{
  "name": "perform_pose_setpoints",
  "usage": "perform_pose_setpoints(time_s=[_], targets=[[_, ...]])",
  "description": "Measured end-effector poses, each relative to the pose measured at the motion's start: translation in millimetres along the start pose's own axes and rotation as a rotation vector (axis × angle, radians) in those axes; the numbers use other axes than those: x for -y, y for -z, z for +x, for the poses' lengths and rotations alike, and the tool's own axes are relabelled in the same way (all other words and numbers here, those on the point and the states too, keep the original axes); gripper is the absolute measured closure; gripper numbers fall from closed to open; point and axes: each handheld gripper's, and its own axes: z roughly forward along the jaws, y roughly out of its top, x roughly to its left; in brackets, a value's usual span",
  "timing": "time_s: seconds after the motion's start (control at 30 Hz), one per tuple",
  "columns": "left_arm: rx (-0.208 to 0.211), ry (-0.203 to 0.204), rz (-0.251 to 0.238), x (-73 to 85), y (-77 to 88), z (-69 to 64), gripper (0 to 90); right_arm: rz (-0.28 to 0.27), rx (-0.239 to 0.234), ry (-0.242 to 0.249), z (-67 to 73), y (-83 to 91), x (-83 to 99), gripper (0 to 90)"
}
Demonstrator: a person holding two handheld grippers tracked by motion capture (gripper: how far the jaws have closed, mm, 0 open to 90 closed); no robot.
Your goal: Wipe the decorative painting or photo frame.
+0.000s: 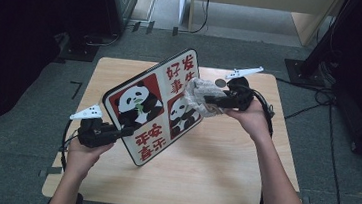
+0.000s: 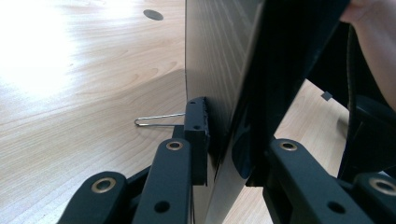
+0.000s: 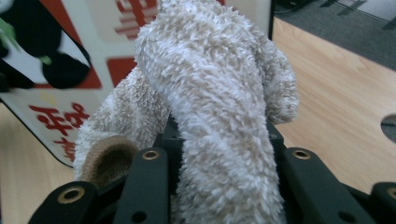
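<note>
A panda board point(image 1: 152, 107) with red characters stands tilted on edge above the wooden table point(image 1: 223, 166). My left gripper point(image 1: 122, 132) is shut on its lower left edge; in the left gripper view the board's thin edge point(image 2: 224, 93) runs between the two black jaws. My right gripper point(image 1: 209, 100) is shut on a fluffy beige cloth point(image 1: 200, 97), which rests against the board's right face. In the right gripper view the cloth point(image 3: 219, 107) bulges out of the jaws in front of the board point(image 3: 60, 60).
A round hole point(image 1: 220, 82) lies in the tabletop near the far edge. A thin wire stand point(image 2: 156, 120) pokes out behind the board. Cables point(image 1: 320, 98) trail over the grey floor at the right, and dark furniture stands at the back.
</note>
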Motion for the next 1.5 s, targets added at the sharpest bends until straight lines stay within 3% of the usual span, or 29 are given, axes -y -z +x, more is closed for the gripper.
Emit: perform_pose_setpoints(time_s=[0.47, 0.73, 1.5], targets=[[0.000, -0.008, -0.002, 0.8, 0.3, -1.0, 77.2, -0.045, -0.011, 0.072, 22.4, 13.8, -62.6, 66.0], [0.006, -0.007, -0.008, 1.2, 0.4, 0.6, 77.4, -0.068, -0.019, 0.113, 37.5, 12.9, -92.5, 66.0], [0.008, -0.013, 0.004, -0.2, 1.1, 0.3, 76.9, -0.039, -0.053, 0.091, 29.8, -11.8, -67.6, 65.5]])
